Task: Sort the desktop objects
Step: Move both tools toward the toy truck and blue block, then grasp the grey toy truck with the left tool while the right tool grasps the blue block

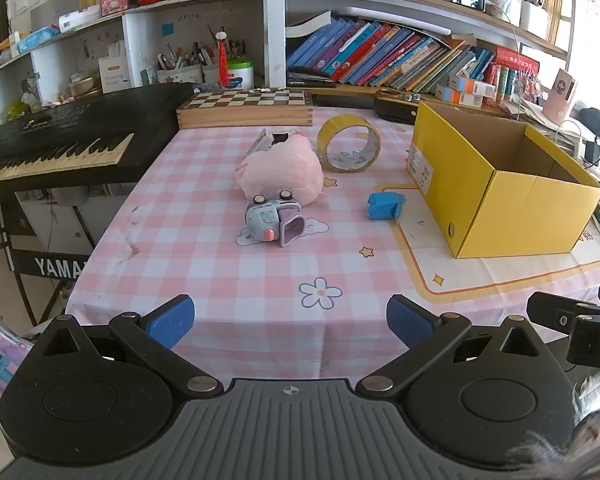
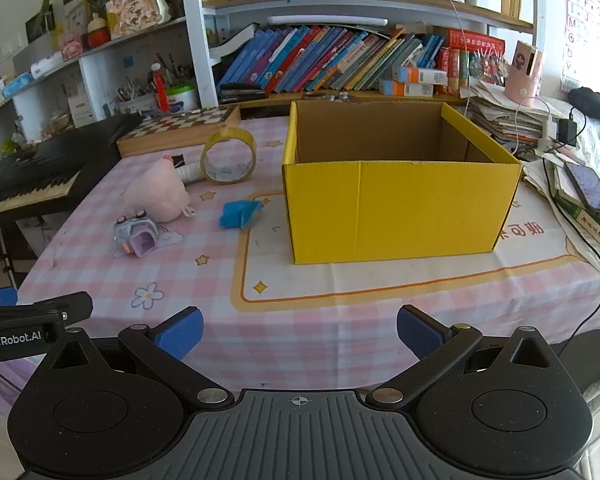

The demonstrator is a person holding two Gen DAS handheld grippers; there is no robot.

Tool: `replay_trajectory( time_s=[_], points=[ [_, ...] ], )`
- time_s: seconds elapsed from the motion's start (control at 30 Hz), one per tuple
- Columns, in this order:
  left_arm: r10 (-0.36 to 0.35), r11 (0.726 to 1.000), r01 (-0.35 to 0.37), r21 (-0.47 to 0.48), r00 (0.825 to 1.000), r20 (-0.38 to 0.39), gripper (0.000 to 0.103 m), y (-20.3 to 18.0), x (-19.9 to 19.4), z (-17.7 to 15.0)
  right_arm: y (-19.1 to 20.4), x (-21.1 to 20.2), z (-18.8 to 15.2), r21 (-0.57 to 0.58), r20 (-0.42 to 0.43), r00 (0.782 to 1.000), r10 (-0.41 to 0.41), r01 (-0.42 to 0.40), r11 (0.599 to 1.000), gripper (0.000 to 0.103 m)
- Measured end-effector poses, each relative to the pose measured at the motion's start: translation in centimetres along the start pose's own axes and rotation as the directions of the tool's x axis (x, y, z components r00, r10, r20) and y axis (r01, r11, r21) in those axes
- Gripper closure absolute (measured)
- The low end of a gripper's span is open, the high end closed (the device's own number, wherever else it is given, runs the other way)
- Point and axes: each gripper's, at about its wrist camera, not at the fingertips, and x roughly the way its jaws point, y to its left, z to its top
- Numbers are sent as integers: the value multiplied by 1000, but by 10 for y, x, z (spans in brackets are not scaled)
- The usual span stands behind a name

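Note:
On the pink checked tablecloth (image 1: 204, 272) lie a pink plush toy (image 1: 280, 172), a small grey-blue toy car (image 1: 272, 220) tipped over in front of it, a blue wad (image 1: 386, 205) and a roll of yellow tape (image 1: 348, 143) standing on edge. An open yellow cardboard box (image 2: 400, 204) stands to the right, and it looks empty. The same plush toy (image 2: 158, 192), toy car (image 2: 136, 232), blue wad (image 2: 240, 213) and tape (image 2: 229, 156) lie left of the box in the right wrist view. My left gripper (image 1: 290, 320) and right gripper (image 2: 300, 332) both hover open at the near table edge, holding nothing.
A black keyboard (image 1: 60, 140) stands off the table's left side. A wooden chess box (image 1: 246, 109) lies at the back edge, under shelves of books (image 1: 384, 56). Right of the box sit paper stacks, cables and a phone (image 2: 592, 190).

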Motion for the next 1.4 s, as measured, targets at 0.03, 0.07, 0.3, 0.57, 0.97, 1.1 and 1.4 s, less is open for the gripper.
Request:
replay_trajectory(
  time_s=[0.03, 0.07, 0.3, 0.57, 0.97, 1.1, 1.4],
  points=[
    [-1, 1000, 1, 1, 1000, -1, 0, 0, 0, 0, 0, 0, 0, -2, 0, 1000, 1, -1, 1000, 0],
    [-9, 1000, 9, -9, 1000, -9, 0, 0, 1, 0, 2, 1, 1, -5, -1, 1000, 1, -1, 1000, 0],
    [-57, 996, 57, -64, 998, -7, 0, 7, 5, 2, 8, 6, 4, -16, -9, 1000, 7, -7, 1000, 0],
    [-49, 996, 49, -69, 999, -5, 0, 13, 7, 5, 21, 8, 8, -65, -16, 999, 40, -41, 997, 0],
    [-16, 997, 15, -81, 1000, -20, 0, 28, 12, 4, 41, 15, 17, -114, 10, 994, 105, -104, 988, 1],
    [6, 997, -7, -81, 1000, -18, 0, 35, 13, 3, 49, 21, 20, -123, 15, 991, 131, -128, 984, 2],
    [29, 996, -27, -89, 999, 25, 0, 48, 18, 13, 64, 36, 32, -126, 59, 987, 147, -139, 982, 16]
  ],
)
